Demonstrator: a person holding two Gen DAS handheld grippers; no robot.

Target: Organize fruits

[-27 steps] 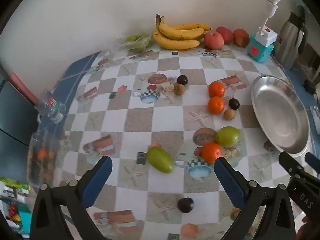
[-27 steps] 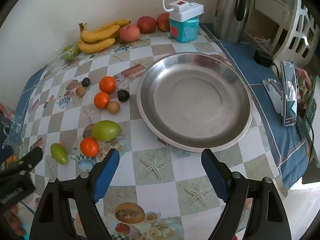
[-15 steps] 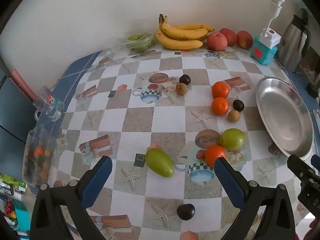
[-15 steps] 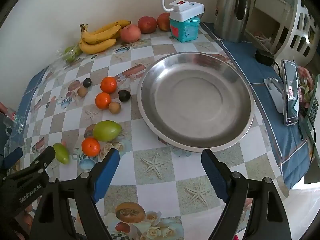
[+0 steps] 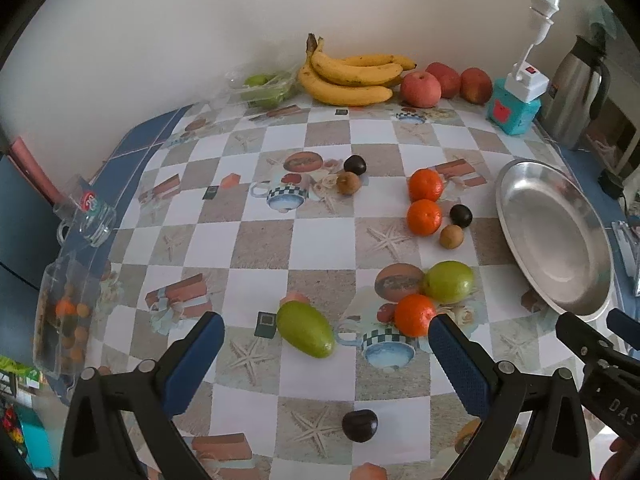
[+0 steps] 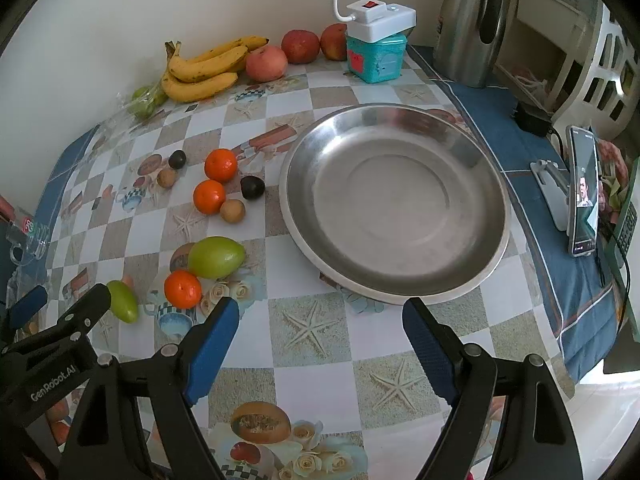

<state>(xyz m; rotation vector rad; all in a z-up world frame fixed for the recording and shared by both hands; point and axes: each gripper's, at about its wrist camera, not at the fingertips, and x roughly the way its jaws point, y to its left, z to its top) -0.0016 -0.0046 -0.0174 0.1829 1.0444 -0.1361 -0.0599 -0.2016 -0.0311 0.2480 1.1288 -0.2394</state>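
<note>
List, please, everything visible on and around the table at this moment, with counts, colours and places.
bananas: one bunch, yellow, back by wall
apples: three, red, right of bananas
oranges: three, orange, mid-table
green fruits: two, green, near front
dark fruits: three, nearly black, scattered
brown fruits: two, tan, beside dark ones
metal plate: one, silver, right side, empty
teal box: one, white lamp unit on top
kettle: one, steel, back right
phone: one, on stand, far right
left tool: open
right tool: open

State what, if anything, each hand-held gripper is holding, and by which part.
Nothing is held. The left hand-held gripper and the right hand-held gripper are both open, with only tablecloth between their fingers.
</note>
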